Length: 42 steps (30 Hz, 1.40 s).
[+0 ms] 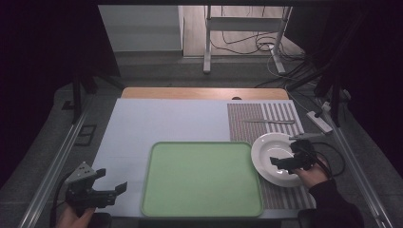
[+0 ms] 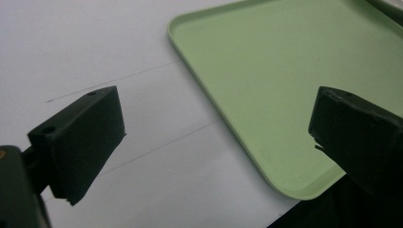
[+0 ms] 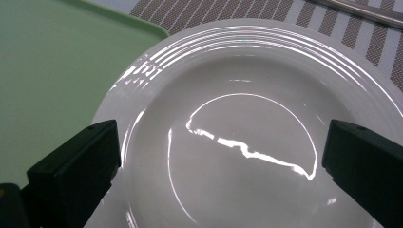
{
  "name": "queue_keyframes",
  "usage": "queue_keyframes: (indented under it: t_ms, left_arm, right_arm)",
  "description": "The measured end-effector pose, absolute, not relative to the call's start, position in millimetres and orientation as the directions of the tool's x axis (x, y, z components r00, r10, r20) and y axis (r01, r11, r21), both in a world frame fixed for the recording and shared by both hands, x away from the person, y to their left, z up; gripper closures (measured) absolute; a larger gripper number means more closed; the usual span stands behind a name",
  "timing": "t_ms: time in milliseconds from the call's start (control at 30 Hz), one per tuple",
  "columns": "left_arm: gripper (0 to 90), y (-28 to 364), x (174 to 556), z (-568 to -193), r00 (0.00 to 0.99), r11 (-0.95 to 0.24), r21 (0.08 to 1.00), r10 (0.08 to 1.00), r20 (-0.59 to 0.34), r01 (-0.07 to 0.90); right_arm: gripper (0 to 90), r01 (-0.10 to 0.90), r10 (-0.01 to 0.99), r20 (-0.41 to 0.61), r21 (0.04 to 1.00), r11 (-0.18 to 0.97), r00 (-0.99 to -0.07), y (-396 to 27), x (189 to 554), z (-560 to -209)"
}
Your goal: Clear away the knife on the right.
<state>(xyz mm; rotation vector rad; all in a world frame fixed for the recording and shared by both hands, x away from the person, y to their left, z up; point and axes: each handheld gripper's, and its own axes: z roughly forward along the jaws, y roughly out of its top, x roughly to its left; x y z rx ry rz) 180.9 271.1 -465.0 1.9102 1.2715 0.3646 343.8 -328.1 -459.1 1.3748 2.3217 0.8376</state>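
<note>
A white ribbed plate lies on a striped placemat right of a light green tray. My right gripper hovers open just above the plate, its jaws wide apart with nothing between them. The tray's corner lies to the left of the plate. My left gripper is open near the table's front left, over the white mat beside the tray's left edge. It holds nothing.
A metal knife lies on the placemat beyond the plate; its edge runs along the top of the right gripper view. The tray is bare. A wooden table strip runs along the back. Cables and desk legs stand farther off.
</note>
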Motion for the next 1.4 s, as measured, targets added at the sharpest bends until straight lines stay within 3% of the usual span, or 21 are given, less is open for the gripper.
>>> queue_keyframes:
  t_ms: [1400]
  left_arm:
    - [4.4, 271.6, 181.3, -465.3, 0.455, -0.176, 0.745, 0.871, -0.187, 0.643]
  right_arm:
    - [0.0, 0.731, 0.927, -0.032, 0.605, 0.315, -0.373, -336.1, 439.0, -468.9]
